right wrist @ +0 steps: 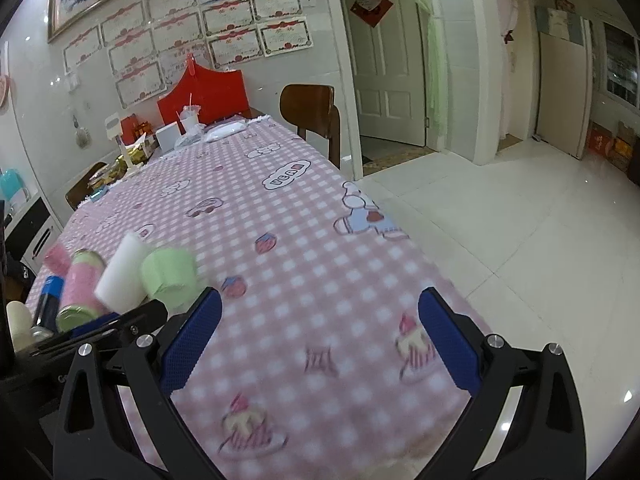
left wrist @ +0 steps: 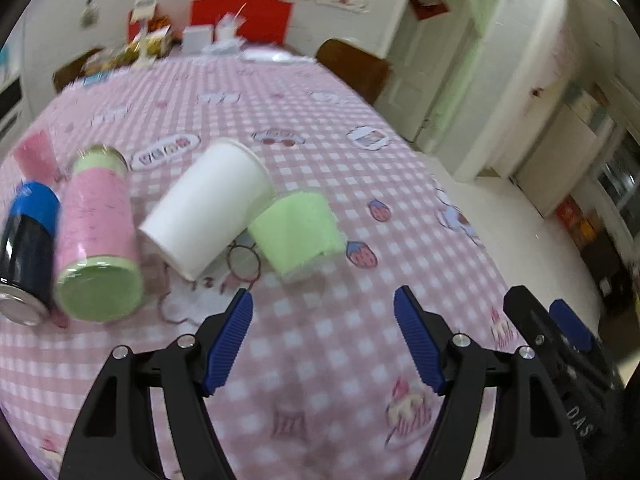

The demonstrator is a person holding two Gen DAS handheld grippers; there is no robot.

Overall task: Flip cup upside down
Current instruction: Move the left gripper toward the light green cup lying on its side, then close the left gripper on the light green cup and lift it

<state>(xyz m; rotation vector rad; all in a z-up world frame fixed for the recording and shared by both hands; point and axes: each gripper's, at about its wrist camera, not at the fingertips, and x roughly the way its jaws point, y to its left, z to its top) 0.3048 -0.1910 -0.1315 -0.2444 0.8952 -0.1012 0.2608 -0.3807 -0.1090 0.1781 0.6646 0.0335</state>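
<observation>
A white paper cup (left wrist: 208, 208) stands on the pink checked tablecloth (left wrist: 320, 152); which end is up is unclear in the tilted view. It also shows in the right wrist view (right wrist: 122, 274). My left gripper (left wrist: 323, 300) is open and empty, a short way in front of the cup. My right gripper (right wrist: 320, 300) is open and empty, to the right of the cup over the tablecloth (right wrist: 280, 208). Part of the right gripper (left wrist: 560, 332) shows at the right edge of the left wrist view.
A folded green cloth (left wrist: 298, 232) touches the cup's right side. A pink and green can (left wrist: 98, 236), a dark blue can (left wrist: 30, 248) and a pink cup (left wrist: 36, 156) stand to its left. Clutter and chairs (right wrist: 312, 112) are at the table's far end. The table edge drops to floor on the right.
</observation>
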